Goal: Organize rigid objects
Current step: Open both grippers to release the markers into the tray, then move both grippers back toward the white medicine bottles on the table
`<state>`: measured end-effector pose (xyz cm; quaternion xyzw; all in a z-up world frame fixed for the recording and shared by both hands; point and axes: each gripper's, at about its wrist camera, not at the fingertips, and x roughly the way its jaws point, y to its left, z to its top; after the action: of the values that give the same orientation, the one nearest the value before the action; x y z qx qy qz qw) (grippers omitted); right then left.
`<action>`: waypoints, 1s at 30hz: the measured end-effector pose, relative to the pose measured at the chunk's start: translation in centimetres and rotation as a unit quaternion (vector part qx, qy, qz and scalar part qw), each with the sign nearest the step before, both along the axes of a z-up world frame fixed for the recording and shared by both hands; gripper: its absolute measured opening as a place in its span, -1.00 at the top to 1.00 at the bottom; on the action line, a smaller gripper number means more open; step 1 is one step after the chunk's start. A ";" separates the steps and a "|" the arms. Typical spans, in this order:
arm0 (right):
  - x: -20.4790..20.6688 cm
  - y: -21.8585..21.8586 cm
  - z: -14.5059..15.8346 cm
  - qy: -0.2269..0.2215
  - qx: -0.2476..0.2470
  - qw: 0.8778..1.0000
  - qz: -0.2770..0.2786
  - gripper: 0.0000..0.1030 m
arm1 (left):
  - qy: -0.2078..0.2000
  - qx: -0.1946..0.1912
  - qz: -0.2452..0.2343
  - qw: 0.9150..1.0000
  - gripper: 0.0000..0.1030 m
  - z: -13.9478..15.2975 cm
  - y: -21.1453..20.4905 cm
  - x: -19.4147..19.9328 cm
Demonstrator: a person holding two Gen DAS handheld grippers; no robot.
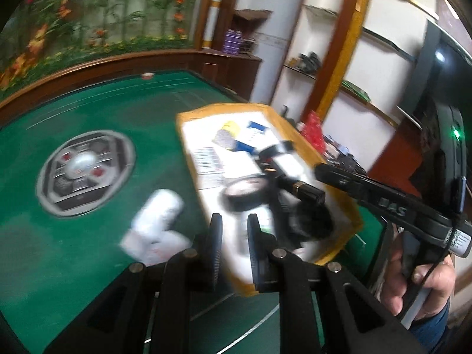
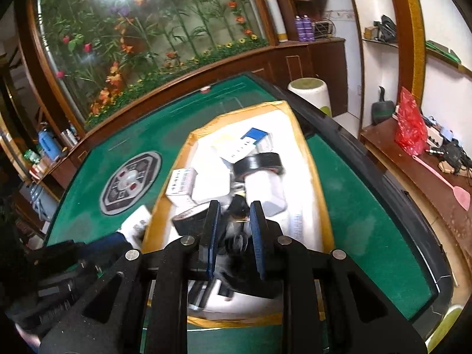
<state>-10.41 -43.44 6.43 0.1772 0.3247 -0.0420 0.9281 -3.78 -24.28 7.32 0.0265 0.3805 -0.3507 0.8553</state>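
Most of the rigid objects are already gathered in the yellow-rimmed tray on the green surface. From the right wrist view I count in it a blue-and-white box, a roll of black tape, a white barcode box, a white container, a second black tape roll and some dark items nearer me that I cannot identify. Outside the tray: white boxes lie on the felt just beside its left edge, blurred in the left wrist view, so I cannot tell how many or what kind. Judgement: task well advanced, with these strays to be brought in. My left gripper is clenched almost fully, nothing visibly between its pads, hanging over the tray's near left corner. My right gripper is likewise nearly closed and empty as far as I can see, poised above the dark clutter in the tray's near end. The strays look light and flat-sided, and should pinch easily.
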 end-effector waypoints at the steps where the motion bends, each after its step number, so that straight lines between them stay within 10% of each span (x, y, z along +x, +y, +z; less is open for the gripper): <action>1: 0.0 0.3 0.0 0.000 0.000 1.000 0.003 0.61 | 0.002 0.001 0.010 1.000 0.68 -0.1 1.0 0.4; 11: 0.5 2.9 -0.1 0.003 -0.002 0.999 0.036 0.61 | 0.029 0.010 0.058 0.998 0.63 -1.5 5.3 2.9; 14: 0.4 3.9 0.0 0.003 -0.007 0.999 0.050 0.61 | 0.032 0.021 0.052 0.998 -0.15 -1.7 5.3 4.0; 16: 0.3 4.0 -0.1 0.003 -0.006 0.999 0.052 0.61 | 0.030 0.025 0.045 0.998 -0.29 -1.5 5.2 4.8; 27: -0.2 4.5 -0.5 0.007 -0.003 0.997 0.071 0.61 | 0.032 0.109 -0.016 0.993 -0.28 -2.8 0.0 8.2; 30: -0.4 4.5 -0.6 0.008 -0.004 0.997 0.074 0.61 | 0.020 0.145 -0.021 0.989 0.03 -4.2 -1.6 8.5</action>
<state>-10.76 -38.90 5.85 0.1486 0.3442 0.0239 0.9268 4.69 -25.87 3.14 0.1509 0.4439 -0.3103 0.8270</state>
